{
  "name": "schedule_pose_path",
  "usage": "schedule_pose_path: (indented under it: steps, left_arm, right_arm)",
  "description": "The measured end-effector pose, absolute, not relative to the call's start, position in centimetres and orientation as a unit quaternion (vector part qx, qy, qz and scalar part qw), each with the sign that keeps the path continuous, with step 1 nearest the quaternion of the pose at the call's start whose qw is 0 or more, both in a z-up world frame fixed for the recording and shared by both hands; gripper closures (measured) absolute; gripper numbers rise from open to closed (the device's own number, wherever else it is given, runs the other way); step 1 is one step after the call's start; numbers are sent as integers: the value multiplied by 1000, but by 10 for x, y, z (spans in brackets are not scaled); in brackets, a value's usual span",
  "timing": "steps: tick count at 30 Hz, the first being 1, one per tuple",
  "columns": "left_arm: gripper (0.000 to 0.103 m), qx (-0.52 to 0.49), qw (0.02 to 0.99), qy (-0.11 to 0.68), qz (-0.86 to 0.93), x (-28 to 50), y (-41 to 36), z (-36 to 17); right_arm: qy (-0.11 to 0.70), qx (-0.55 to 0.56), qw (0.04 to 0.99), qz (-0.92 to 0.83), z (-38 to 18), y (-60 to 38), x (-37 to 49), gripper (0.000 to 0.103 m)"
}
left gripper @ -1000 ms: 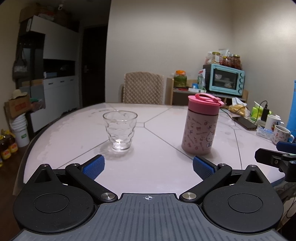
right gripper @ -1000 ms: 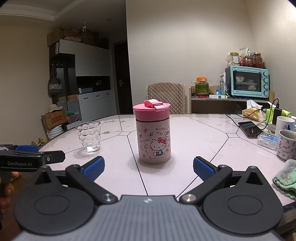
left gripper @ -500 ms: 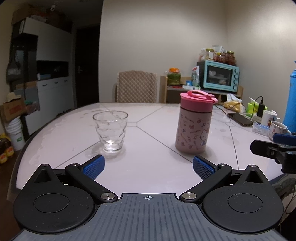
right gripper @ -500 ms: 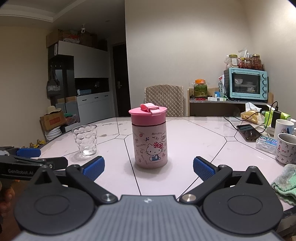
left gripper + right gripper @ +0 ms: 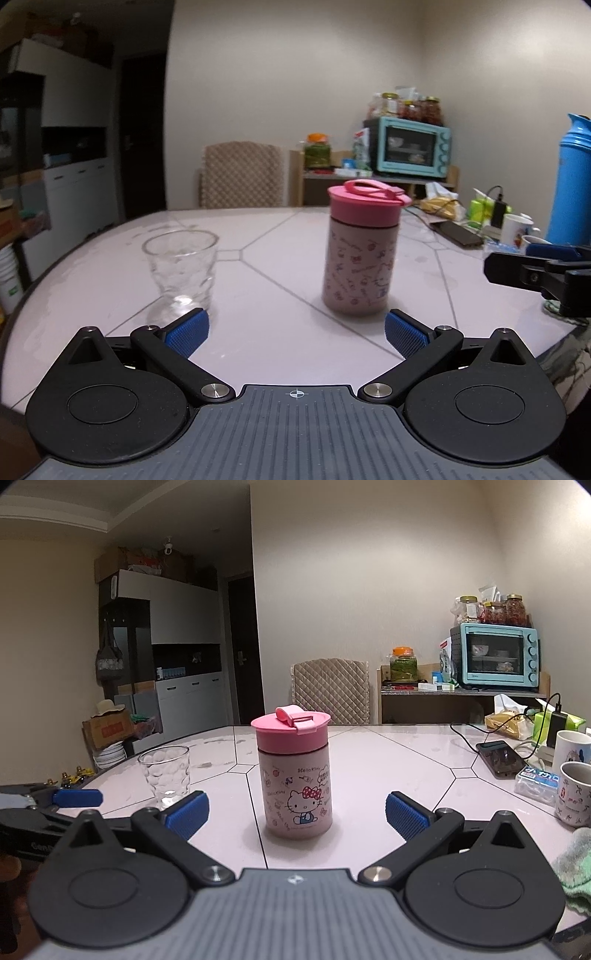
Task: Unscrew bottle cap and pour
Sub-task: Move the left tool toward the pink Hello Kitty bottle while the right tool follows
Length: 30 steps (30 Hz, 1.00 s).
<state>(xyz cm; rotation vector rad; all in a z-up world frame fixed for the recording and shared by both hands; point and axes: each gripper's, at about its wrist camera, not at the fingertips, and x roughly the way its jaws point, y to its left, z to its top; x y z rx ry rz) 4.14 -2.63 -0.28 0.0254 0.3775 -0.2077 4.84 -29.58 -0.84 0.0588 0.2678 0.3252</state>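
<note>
The pink bottle (image 5: 297,777) stands upright on the pale counter (image 5: 388,760), its pink cap (image 5: 290,728) screwed on and the flip lid closed. An empty glass (image 5: 165,775) stands to its left, apart from it. The right tongs (image 5: 297,810) are spread wide and hold nothing, the bottle just beyond the gap between their blue pads. The left tongs (image 5: 297,330) are likewise spread and empty, near the counter's edge, with glass (image 5: 181,273) and bottle (image 5: 360,254) ahead. Mugs (image 5: 574,797) and a phone (image 5: 500,757) lie at far right.
</note>
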Motion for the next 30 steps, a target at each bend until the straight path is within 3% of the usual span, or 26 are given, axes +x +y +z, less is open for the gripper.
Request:
schedule_pose_path:
  steps: [30]
  left_arm:
    - [0,33,965,189,-177,113,-59,-16]
  right_arm:
    - [120,30,975,183,4,-310,98,0]
